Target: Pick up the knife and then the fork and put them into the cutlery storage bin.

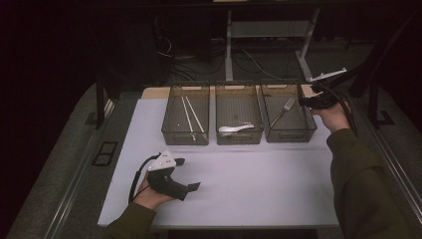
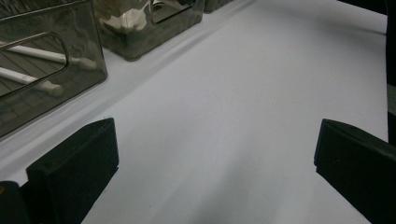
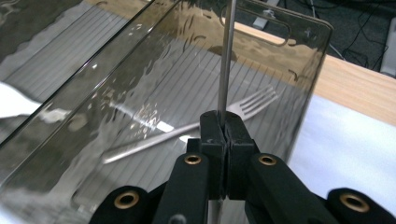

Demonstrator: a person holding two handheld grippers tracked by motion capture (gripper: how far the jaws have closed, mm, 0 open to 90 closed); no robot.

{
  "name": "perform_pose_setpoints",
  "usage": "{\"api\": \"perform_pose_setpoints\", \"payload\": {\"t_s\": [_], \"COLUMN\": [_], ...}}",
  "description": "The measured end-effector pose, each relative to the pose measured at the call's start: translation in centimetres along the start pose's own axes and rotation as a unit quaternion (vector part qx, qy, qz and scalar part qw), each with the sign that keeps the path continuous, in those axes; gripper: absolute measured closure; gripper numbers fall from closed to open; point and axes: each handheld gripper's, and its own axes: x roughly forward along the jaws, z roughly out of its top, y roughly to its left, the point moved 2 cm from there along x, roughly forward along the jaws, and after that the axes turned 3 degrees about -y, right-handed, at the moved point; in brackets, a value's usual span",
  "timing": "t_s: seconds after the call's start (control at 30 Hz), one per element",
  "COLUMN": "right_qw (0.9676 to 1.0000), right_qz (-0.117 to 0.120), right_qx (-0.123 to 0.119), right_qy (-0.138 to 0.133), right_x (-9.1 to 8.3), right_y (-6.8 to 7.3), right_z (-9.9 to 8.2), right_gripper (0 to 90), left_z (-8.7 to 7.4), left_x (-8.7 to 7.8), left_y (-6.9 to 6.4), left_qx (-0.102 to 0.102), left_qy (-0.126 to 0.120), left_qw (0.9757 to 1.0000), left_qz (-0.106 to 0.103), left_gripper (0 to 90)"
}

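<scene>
Three bins (image 1: 239, 133) along the far edge, open white tabletop (image 1: 249, 184) in front

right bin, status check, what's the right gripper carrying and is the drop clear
Right gripper shut on thin metal rod, over right bin. Fork already lying inside. Left gripper open, resting on table. Nothing in the way.

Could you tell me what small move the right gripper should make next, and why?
Probably lower a little further and open over the right bin. The right gripper is shut on a thin metal handle, held upright above that bin, where a fork already lies; its top end is out of frame.
</scene>
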Motion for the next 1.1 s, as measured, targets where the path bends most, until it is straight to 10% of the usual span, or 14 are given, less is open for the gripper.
{"api": "perform_pose_setpoints", "payload": {"t_s": [0.77, 1.1], "right_qw": [0.9998, 0.9992], "right_qz": [-0.006, -0.002], "right_qx": [0.005, 0.025], "right_qy": [0.021, 0.030], "right_x": [5.9, 5.7], "right_y": [1.4, 1.2], "right_z": [-0.5, -0.8], "right_gripper": [86.0, 63.6], "left_z": [0.2, 0.2], "left_x": [0.3, 0.4], "left_y": [0.0, -0.1], "left_qx": [0.003, 0.002], "left_qy": [0.006, 0.007], "left_qw": [0.9999, 0.9999], "left_qz": [-0.007, -0.011], "left_gripper": [0.0, 0.0]}}
